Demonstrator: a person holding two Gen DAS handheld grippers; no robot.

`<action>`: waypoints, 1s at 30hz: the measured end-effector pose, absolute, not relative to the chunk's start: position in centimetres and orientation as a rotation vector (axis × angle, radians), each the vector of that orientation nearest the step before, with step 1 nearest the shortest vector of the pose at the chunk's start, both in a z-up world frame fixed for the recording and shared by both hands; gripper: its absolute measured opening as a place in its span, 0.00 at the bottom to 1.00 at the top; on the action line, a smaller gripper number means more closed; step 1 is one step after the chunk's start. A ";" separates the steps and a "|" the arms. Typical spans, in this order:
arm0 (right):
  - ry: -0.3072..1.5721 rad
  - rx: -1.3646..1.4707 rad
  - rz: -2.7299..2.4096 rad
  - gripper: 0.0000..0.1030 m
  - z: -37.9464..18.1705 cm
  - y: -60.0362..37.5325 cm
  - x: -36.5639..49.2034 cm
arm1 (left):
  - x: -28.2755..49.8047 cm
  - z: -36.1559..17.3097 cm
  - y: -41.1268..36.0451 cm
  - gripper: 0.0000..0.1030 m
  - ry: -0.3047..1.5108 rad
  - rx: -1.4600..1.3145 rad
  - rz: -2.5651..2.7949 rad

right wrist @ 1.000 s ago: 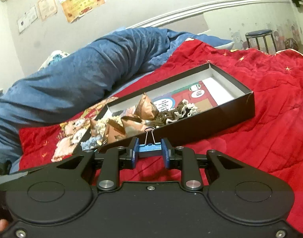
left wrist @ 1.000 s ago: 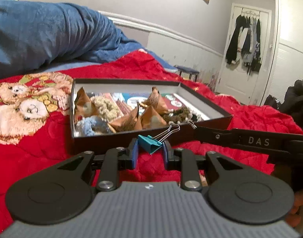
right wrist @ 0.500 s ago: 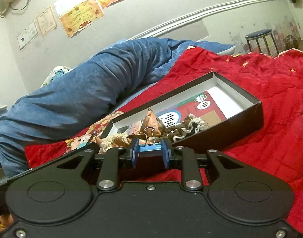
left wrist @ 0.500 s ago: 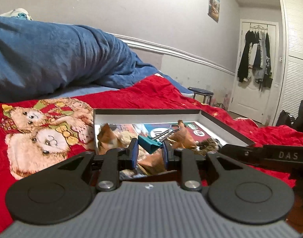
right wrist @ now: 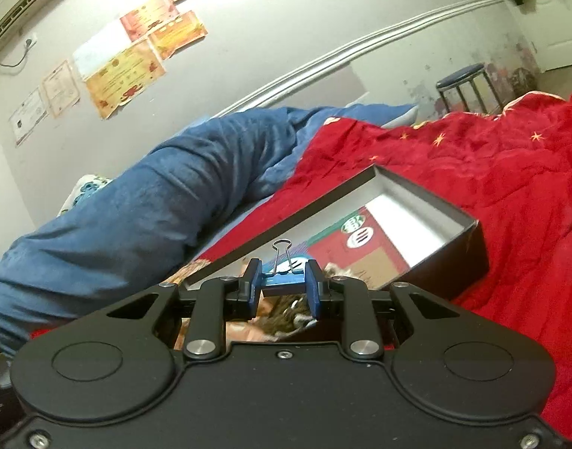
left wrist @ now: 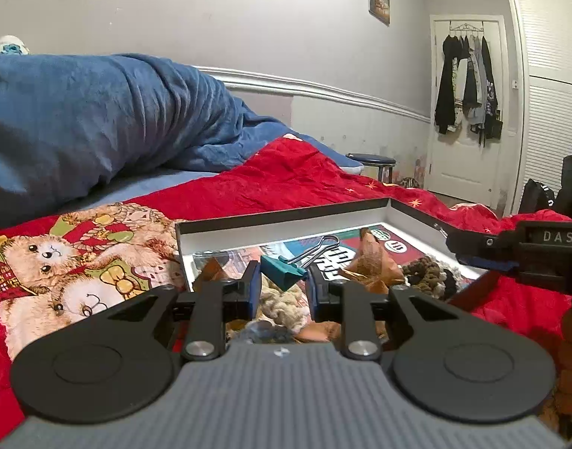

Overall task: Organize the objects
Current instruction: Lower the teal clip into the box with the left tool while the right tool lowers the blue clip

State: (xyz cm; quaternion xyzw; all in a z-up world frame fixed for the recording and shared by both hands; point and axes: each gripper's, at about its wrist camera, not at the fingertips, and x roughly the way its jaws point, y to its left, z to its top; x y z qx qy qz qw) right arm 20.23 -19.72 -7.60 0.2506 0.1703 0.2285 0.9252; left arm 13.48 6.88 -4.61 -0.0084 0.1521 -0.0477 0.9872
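Note:
My left gripper [left wrist: 282, 280] is shut on a teal binder clip [left wrist: 280, 271] with silver wire handles, held over the near part of the black box [left wrist: 286, 217]. In the right wrist view, my right gripper [right wrist: 282, 284] is shut on a blue binder clip [right wrist: 284, 280], its wire loop standing upright, above the same black box [right wrist: 469, 250]. Inside the box lie brown folded paper wedges [left wrist: 372, 258], dark and beige knitted pieces [left wrist: 428, 269] and printed cards [right wrist: 357, 235]. The right gripper's finger [left wrist: 510, 247] reaches in from the right edge of the left wrist view.
The box rests on a red quilt [left wrist: 293, 179] with a teddy-bear print [left wrist: 61, 258] at the left. A bulky blue blanket [left wrist: 91, 112] lies behind. A stool [left wrist: 372, 161], a door hung with clothes [left wrist: 469, 89] and a wall with certificates [right wrist: 125, 67] stand beyond.
Both grippers have moved forward over the box with their clips, so its near wall has dropped out of sight beneath them. The right wrist view has rolled, tilting the scene.

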 end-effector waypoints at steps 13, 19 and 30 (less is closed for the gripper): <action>0.347 0.477 0.491 0.23 -8.2 -19.0 23.2 | 15.5 -5.7 8.5 0.29 0.371 -0.066 -0.119; 0.353 0.454 0.493 0.23 -8.2 -18.6 23.8 | 15.2 -5.7 8.0 0.29 0.354 -0.037 -0.117; 0.353 0.459 0.475 0.23 -8.1 -18.8 24.8 | 15.4 -5.8 7.9 0.29 0.358 -0.030 -0.118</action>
